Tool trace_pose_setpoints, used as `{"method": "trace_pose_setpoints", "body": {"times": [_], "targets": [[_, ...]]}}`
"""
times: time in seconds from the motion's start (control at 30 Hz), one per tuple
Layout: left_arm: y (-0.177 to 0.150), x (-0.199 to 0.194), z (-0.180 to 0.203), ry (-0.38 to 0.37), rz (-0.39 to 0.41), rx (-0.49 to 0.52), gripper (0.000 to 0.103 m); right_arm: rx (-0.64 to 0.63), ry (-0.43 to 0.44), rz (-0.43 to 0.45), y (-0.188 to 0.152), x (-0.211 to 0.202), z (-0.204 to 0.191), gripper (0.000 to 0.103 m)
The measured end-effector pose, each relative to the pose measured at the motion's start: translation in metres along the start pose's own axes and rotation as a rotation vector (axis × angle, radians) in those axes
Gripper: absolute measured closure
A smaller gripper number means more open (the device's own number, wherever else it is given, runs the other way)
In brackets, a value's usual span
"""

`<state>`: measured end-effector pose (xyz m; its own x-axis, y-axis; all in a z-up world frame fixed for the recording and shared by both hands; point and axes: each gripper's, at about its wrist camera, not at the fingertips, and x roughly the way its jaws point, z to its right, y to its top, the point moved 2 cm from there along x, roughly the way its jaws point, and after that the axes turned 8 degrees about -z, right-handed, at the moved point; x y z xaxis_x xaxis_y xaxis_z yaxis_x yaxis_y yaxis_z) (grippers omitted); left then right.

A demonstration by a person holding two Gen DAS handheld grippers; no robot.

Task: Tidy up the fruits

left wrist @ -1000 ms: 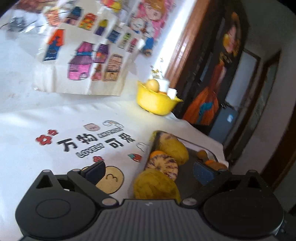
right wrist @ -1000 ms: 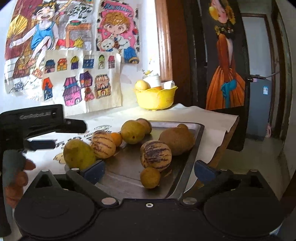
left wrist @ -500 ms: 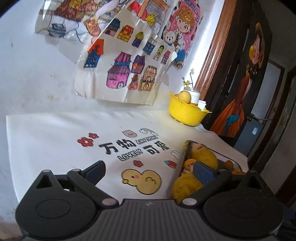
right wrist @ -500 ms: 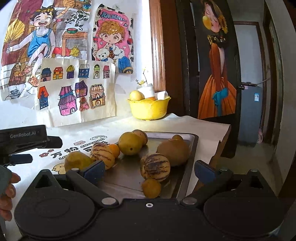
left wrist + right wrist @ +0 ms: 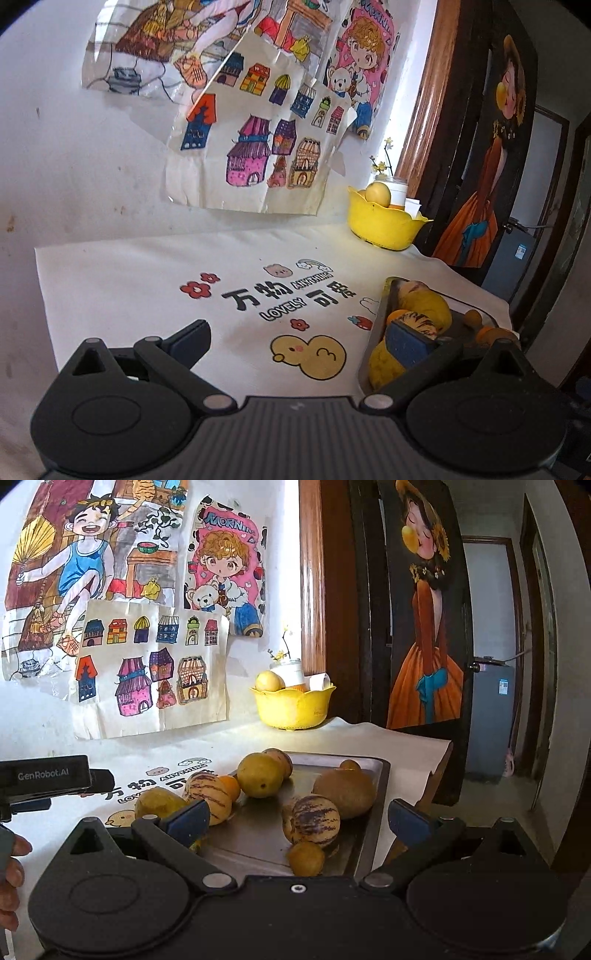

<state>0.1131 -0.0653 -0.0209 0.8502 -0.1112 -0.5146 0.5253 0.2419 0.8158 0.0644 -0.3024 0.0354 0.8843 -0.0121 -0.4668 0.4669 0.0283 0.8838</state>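
Fruits [image 5: 260, 780] crowd tray [image 5: 373, 812]; bowl [image 5: 295, 709] behind.

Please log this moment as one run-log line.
left gripper: open, empty | right gripper: open, empty | fruits on metal tray | yellow bowl: far edge

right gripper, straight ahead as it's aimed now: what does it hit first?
Probably the striped melon on the tray; it sits roughly centred between the open right gripper fingers, with a small yellow fruit lower and nearer. If the line runs low, that one comes first. Depth is unclear in the fisheye.
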Motion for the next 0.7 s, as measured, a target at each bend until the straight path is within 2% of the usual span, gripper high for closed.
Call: {"method": "trace_pose_setpoints", "body": {"times": [0.17, 0.7], "targets": [[0.000, -0.008, -0.003, 0.016, 0.020, 0.011, 0.000, -0.012, -0.009, 0.008, 0.001, -0.007, -0.003, 0.001], [-0.006, -0.025, -0.017, 0.007, 0.010, 0.014, 0.000, -0.009, -0.038, 0.029, 0.001, -0.040, -0.015, 0.001]]}}
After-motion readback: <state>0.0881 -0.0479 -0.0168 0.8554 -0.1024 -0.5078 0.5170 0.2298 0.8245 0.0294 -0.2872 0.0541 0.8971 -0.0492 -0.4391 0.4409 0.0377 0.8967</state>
